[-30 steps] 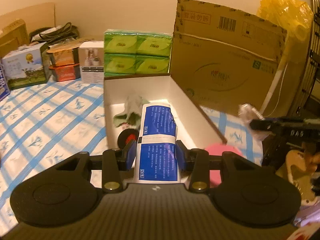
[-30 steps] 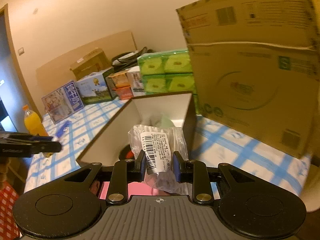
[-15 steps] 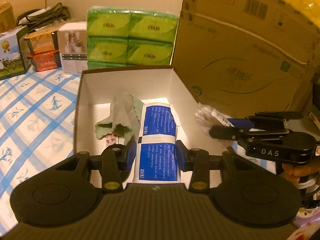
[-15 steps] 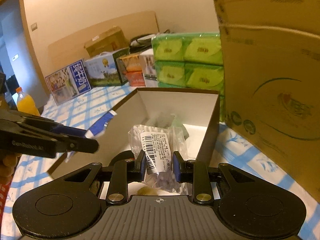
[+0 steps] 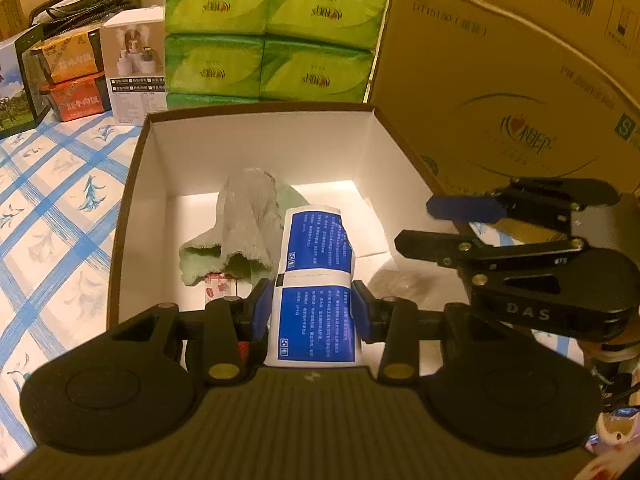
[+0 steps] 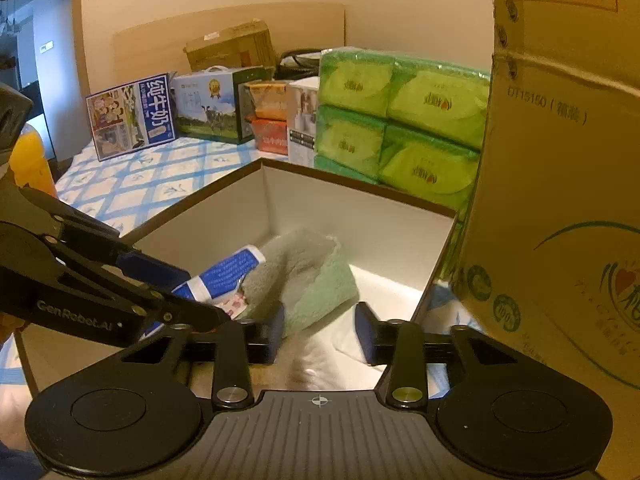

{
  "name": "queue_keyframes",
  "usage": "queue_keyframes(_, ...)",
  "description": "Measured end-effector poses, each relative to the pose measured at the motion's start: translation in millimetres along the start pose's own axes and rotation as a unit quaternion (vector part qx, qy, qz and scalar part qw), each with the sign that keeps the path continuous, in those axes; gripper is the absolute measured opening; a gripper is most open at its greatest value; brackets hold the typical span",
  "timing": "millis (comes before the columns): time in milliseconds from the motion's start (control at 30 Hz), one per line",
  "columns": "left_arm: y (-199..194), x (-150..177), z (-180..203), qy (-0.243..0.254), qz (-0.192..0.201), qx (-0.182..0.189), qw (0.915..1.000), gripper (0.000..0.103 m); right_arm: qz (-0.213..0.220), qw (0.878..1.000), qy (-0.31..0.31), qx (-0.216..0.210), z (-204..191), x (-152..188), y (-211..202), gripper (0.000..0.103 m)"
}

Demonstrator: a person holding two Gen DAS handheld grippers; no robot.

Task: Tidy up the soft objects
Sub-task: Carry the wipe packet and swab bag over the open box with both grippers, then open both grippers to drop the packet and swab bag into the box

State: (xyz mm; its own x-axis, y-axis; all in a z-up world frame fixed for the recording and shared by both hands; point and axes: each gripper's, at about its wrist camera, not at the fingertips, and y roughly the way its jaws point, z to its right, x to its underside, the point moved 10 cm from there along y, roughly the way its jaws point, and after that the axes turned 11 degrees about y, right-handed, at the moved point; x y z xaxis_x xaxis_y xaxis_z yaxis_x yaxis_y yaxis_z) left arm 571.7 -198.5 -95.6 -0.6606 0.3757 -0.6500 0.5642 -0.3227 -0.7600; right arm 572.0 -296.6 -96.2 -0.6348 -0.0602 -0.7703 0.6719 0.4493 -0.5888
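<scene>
Green tissue packs (stacked) beside cardboard carton.

Dim warm-yellow indoor light, fisheye-bent edges, soft motion blur.

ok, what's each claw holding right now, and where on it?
Left claw: blue-and-white packet, pinched across its lower half. Right claw: open, holding nothing.

blue-white packet, green towel, blue-checked tablecloth
</scene>
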Motion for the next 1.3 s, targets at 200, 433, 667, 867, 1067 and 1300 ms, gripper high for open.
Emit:
queue_keyframes(200,2,3,4,0.005,-0.004,0.005,1.0000,0.040,-0.002,1.000,-0.001,-0.010,1,7,-9,0.041)
queue_keyframes(433,-8,2,3,-0.004,-0.002,-0.002,1.0000,0.069,-0.011,1.000,-0.003,-0.010,0,13,-19,0.044)
queue_keyframes(667,-26,6,0,-0.006,0.000,-0.007,1.0000,0.070,0.002,1.000,0.008,-0.017,-5,13,-42,0.057)
queue_keyframes(867,-57,15,3,0.016,0.009,-0.040,0.9990,0.069,0.007,1.000,0.007,-0.014,-14,17,-66,0.060)
queue_keyframes(1067,-101,31,9,0.002,0.025,-0.029,0.9993,0.069,0.036,0.999,0.035,-0.007,-23,19,-106,0.061)
queue_keyframes(1300,-165,62,14,0.001,0.041,-0.046,0.9981,0.068,0.074,0.993,0.086,-0.008,-41,26,-164,0.063)
